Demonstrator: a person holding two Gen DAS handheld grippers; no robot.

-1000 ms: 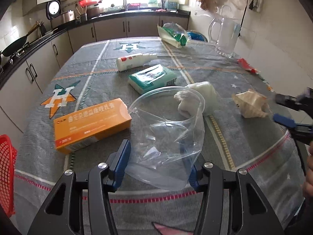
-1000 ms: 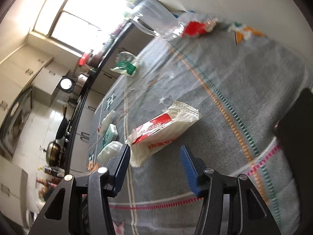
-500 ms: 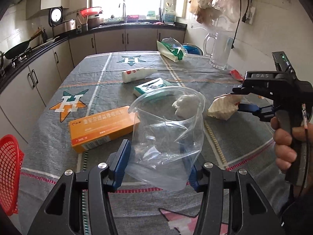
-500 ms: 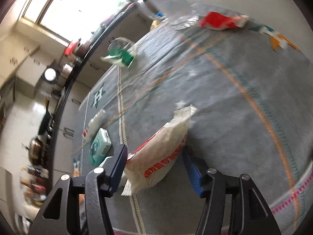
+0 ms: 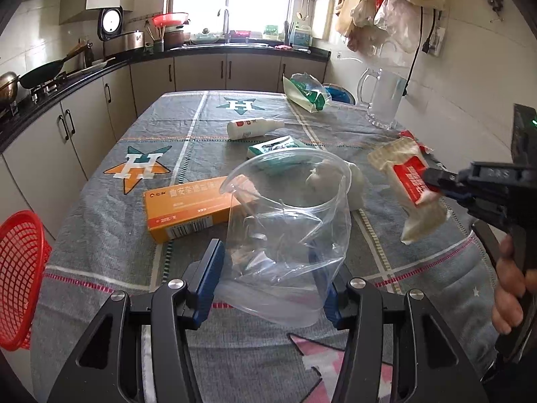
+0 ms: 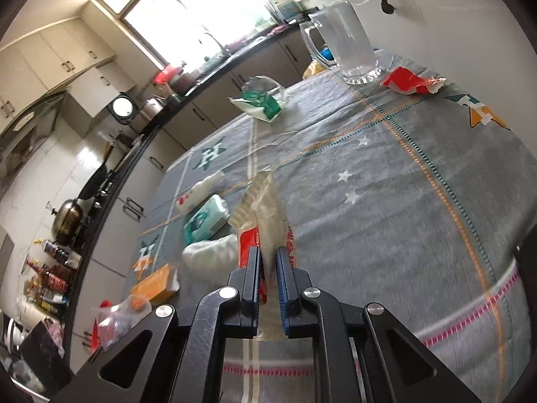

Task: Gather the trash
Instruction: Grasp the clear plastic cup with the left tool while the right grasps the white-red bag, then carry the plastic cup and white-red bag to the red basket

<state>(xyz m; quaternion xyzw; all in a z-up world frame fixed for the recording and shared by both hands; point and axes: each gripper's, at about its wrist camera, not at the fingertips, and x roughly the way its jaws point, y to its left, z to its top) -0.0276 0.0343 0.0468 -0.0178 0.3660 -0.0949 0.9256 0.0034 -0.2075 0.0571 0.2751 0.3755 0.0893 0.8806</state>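
- Since the earlier frames, the red-and-white wrapper [image 5: 407, 184] is leaving the tablecloth [image 5: 100, 235]: it was lying flat between parted jaws, and I am now carrying it in the air, above the cloth and just right of the clear plastic bag [image 5: 288, 235].
- The right gripper [image 6: 268, 262] has just been closing; its jaws are now clamped on the wrapper's lower half, with the crimped top end sticking out beyond the fingertips.
- I am judging the wrapper to be light, thin and limp: it is folding and drooping below the grip. A mid-body pinch should hold, but the film looks slick and could slide out under a quick swing.
- The left gripper [image 5: 268, 268] is holding the bag by its lower part, jaws half spread on either side, and the mouth is standing open and facing up.
- The bag is soft and its rim is sagging; I am treating the rim as the edge to clear, approaching from above rather than from the side.
- Open room: the gap between wrapper and bag mouth is free. An orange box [image 5: 191, 208] and a white wad [image 5: 339, 178] lie just behind the bag, a glass pitcher [image 5: 382, 97] stands well apart, and a red basket [image 5: 20, 278] is sitting off the table's left edge.
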